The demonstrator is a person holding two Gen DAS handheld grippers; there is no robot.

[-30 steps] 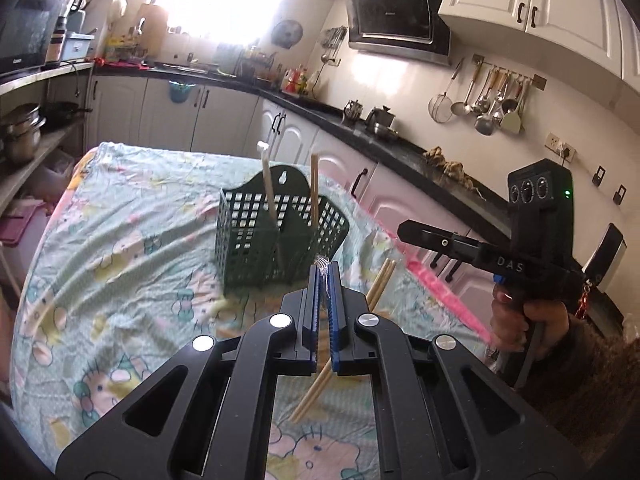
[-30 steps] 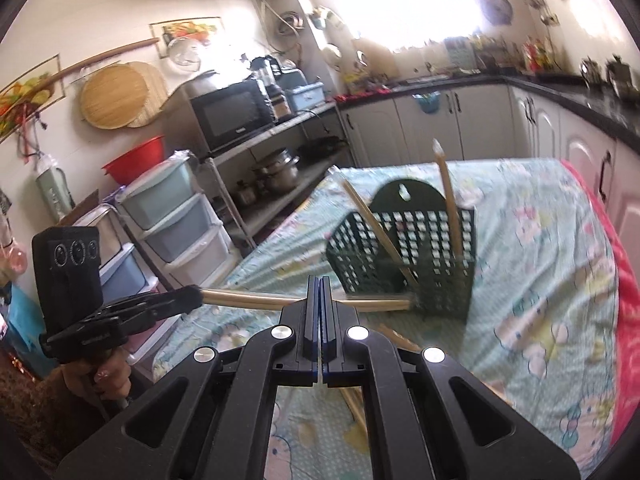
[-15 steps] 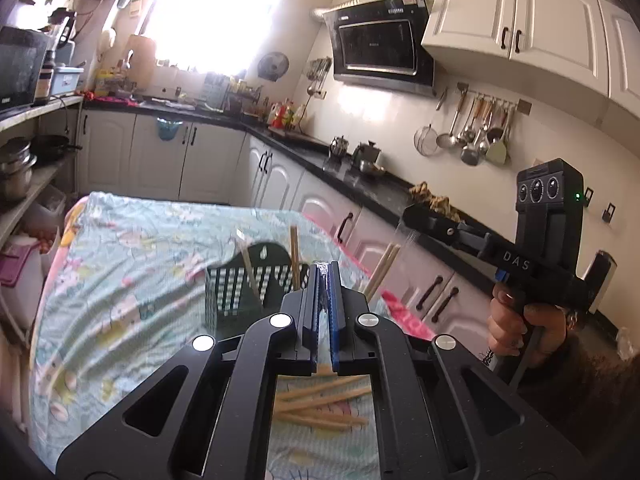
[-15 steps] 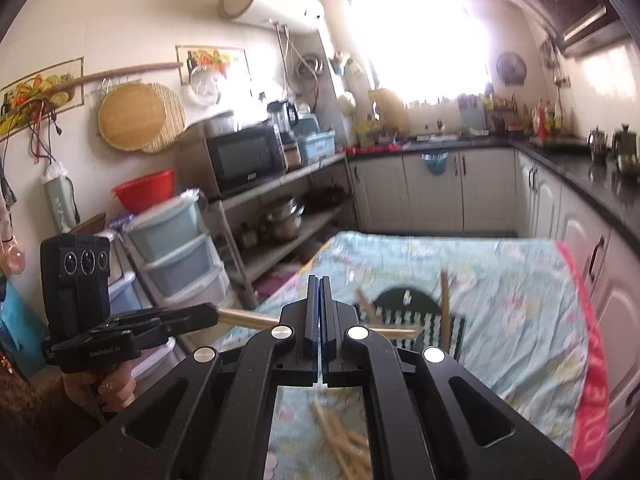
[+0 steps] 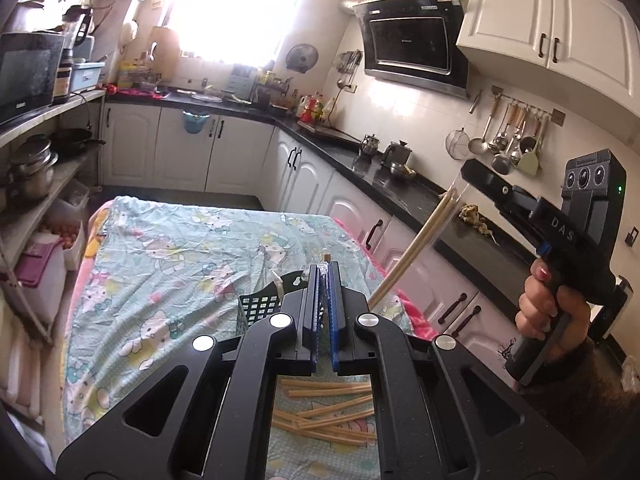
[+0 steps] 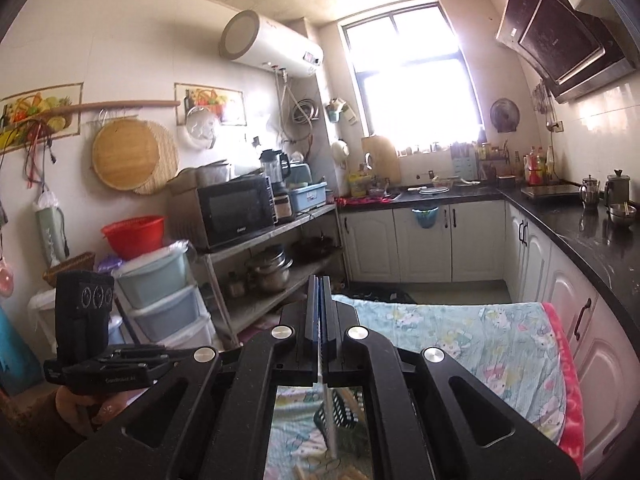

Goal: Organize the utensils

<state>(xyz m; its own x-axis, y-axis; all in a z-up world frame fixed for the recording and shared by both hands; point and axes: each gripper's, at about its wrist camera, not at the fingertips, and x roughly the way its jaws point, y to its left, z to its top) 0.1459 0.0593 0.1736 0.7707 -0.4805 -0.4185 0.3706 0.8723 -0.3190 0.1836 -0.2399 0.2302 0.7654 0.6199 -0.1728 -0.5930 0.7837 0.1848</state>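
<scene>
Chopsticks part-sorted; we judge the task well short of done.

Held: right tongs (image 5: 466, 170), right of frame, closed on a chopstick pair (image 5: 416, 246) raised high above the desk (image 5: 168, 248). Left tongs (image 5: 322, 276), lower centre, closed on a plastic-wrapped chopstick (image 5: 327, 257). Stowed: green basket (image 5: 260, 308), centre, partly hidden; one wrapped stick (image 5: 277, 280) stands in it. Outstanding: we count several loose chopsticks (image 5: 324, 412) on the cloth at bottom centre, beside the basket.

Green basket (image 5: 260, 307) and loose chopsticks (image 5: 324, 414) crowd the near tablecloth (image 5: 168, 248); its far half lies open
</scene>
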